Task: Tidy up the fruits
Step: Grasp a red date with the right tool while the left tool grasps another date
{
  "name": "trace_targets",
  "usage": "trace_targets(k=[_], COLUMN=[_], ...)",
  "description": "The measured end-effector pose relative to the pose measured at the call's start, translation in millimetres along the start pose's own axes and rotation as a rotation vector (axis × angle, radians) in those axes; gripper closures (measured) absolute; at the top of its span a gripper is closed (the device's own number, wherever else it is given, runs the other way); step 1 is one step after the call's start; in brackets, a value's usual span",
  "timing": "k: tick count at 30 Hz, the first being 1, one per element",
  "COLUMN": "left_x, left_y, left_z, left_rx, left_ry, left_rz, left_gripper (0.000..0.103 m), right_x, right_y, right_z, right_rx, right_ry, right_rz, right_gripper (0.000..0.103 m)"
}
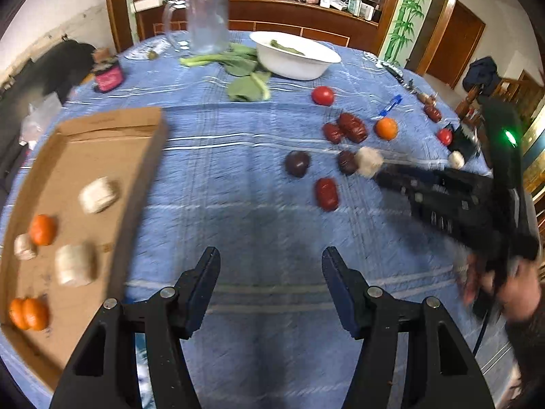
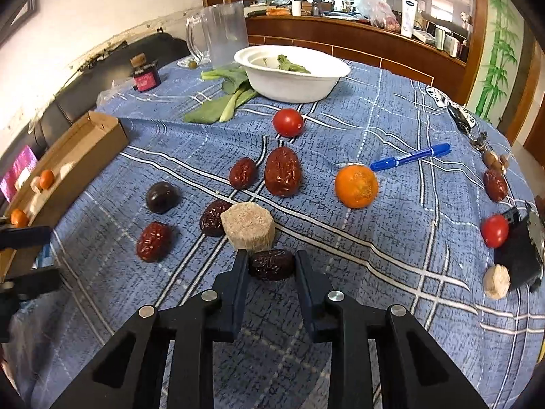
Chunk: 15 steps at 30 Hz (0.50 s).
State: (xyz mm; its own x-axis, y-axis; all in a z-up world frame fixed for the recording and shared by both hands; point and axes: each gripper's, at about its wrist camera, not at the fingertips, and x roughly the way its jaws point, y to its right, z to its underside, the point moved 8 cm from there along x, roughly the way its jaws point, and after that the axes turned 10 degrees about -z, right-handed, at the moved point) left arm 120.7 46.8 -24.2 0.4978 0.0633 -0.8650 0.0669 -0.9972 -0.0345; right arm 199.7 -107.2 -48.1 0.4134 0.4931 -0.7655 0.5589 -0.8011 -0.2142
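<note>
A dark, wrinkled dried date lay on the blue plaid tablecloth between the two black fingers of the right gripper. The jaws stood on either side of it, narrowed to about its width; the left finger met its end, while real pressure from the other could not be told. Just beyond the date sat a pale hexagonal fibrous block, touching another dark date. Further out lay a red wrinkled date, a dark purple round fruit, two more red dates, an orange mandarin, a red cherry tomato and a blue marker pen.

The left gripper hovered over bare cloth with its jaws spread wide, holding and touching nothing. Beside it on the left sat a shallow brown cardboard tray holding small oranges and pale blocks. At the far end of the table stood a white bowl, leafy greens and a clear plastic jug
</note>
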Motion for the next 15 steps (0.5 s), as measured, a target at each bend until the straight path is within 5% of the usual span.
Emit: trace_targets(k=[8, 10, 11, 15], left_x=[35, 45, 51, 49], left_y=[39, 45, 48, 45], left_z=[-28, -29, -28, -29], left_rx=[-0.011, -0.003, 0.005, -0.003], left_ry=[-0.007, -0.011, -0.021, 0.007], left_rz=[0.040, 0.047, 0.052, 0.084], left_gripper=[0.043, 0.061, 0.080, 0.084], right_x=[-25, -27, -27, -27], right_y=[-7, -10, -11, -13], right_z=[24, 28, 29, 35], right_rx=[0.010, 0.007, 0.007, 0.008], right_ry=[0.008, 0.008, 0.006, -0.001], right_rz=[-0.006, -0.007, -0.010, -0.002], right_gripper=[0.075, 0.074, 0.074, 0.074])
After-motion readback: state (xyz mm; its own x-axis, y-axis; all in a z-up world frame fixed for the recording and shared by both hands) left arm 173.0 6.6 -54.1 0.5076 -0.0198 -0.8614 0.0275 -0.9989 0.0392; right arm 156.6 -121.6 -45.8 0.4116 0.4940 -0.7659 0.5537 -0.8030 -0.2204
